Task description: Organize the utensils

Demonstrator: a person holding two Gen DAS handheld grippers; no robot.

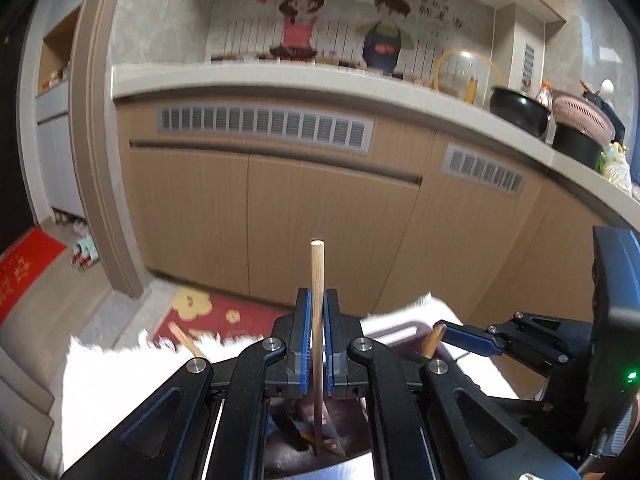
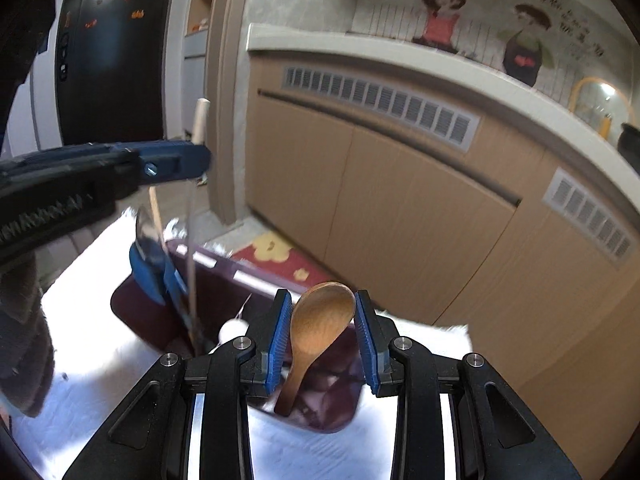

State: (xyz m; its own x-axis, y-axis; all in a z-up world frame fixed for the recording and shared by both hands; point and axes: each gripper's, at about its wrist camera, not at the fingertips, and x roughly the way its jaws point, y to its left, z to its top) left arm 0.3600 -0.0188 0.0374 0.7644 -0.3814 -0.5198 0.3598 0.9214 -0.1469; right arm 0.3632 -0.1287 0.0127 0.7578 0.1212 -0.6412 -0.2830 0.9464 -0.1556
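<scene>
Room: kitchen; tan cabinets (image 1: 332, 208) with vent grilles under a pale counter, cartoon wall panel above, red flowered mat (image 1: 224, 316) on the floor.
Surface: white fuzzy cloth (image 2: 104, 364) covers the near work surface; a dark purple bin (image 2: 216, 280) sits on it.
Left gripper (image 1: 317, 340): clamped on a wooden chopstick (image 1: 317, 280), held upright, its lower end down inside the bin. Judged: the vertical hold lets it stand among the other utensils.
Right gripper (image 2: 322, 340): pads stand apart on either side of a wooden spoon (image 2: 320, 324); contact cannot be told. Spoon is bowl up, handle down in the bin's near-right end.
Bin contents: blue-handled tool (image 2: 150, 268) and more sticks at the far-left end.
Stray: one wooden utensil (image 1: 186, 338) lies on the cloth, left of the bin.
Stage (judged): mid-sort, one item per gripper being seated.
</scene>
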